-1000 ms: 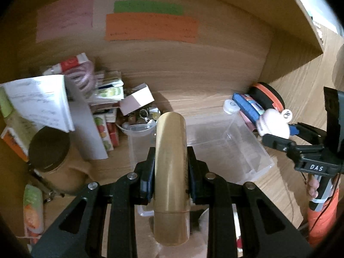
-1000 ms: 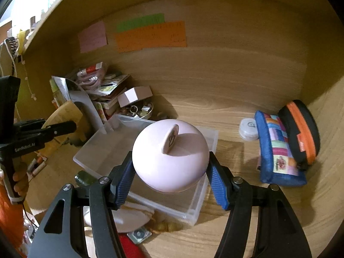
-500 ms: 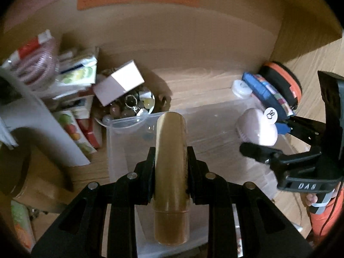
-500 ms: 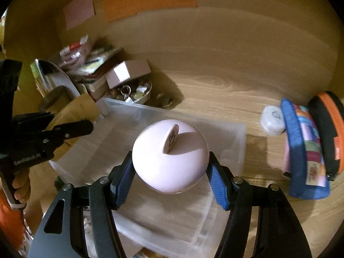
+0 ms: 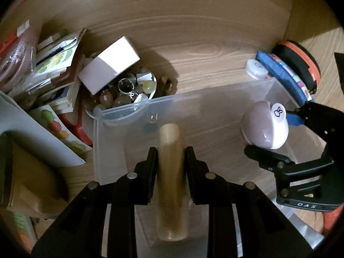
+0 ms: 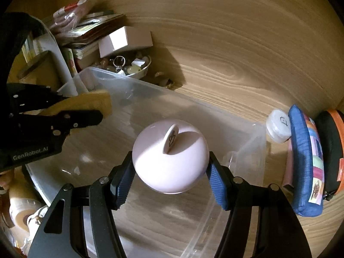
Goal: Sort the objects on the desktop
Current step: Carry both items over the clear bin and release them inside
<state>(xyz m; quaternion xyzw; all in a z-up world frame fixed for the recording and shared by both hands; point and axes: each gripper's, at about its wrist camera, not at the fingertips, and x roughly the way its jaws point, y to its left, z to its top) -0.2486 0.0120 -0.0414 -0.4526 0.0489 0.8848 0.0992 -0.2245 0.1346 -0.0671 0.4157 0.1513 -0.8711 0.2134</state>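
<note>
Both grippers hang over a clear plastic bin (image 5: 120, 142) on a wooden desk (image 5: 193, 49). At the bottom centre of the left wrist view, the left gripper (image 5: 169, 159) is nearly closed, its black jaws pressed on a tan roll of tape (image 5: 171, 189) held on edge above the bin's floor. At lower centre of the right wrist view, the right gripper (image 6: 171, 172) stands about half open, its blue pads (image 6: 217, 185) clamped on either side of a round pink gadget (image 6: 169, 161) with a small rabbit tab on top, also above the bin. Behind the bin, upper left, a dish of beads and rings (image 5: 124, 92) sits under a white box (image 5: 107, 73). To the right of the bin lie a white round case (image 6: 278, 125), a blue pouch (image 6: 305, 161) and a black and orange case (image 6: 331, 150), side by side.
</note>
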